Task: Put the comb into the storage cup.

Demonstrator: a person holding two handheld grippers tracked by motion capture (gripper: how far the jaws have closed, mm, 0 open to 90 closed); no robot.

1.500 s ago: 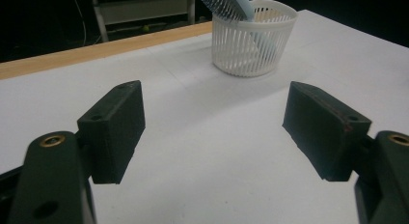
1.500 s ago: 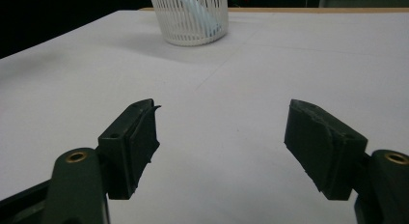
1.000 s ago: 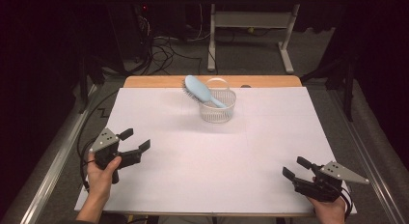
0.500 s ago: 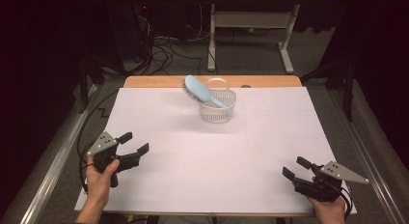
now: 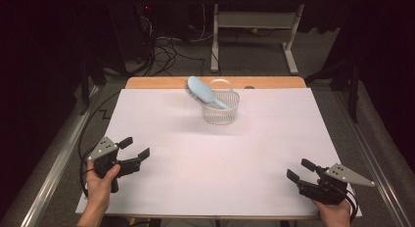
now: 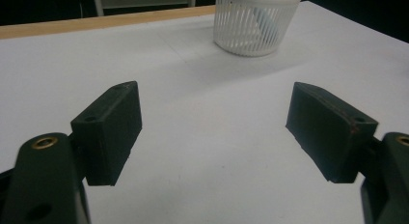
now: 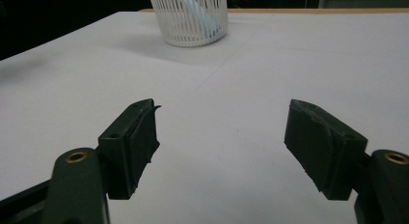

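Hairbrush (image 5: 201,91), pale blue, stands tilted with its handle down inside a white slatted basket (image 5: 221,109) at the far middle of the white-covered table (image 5: 205,163), its bristled head leaning out over the rim toward the left, likely because it is too long to lie inside. One brush, one basket, two grippers. The left gripper (image 5: 135,148) hovers near the table's front left edge, its jaws wide with nothing between them, having just opened a little further; the right gripper (image 5: 300,170) waits at the front right, jaws likewise spread and empty. Both point toward the basket, well apart from it, seemingly poised either side for a reach.
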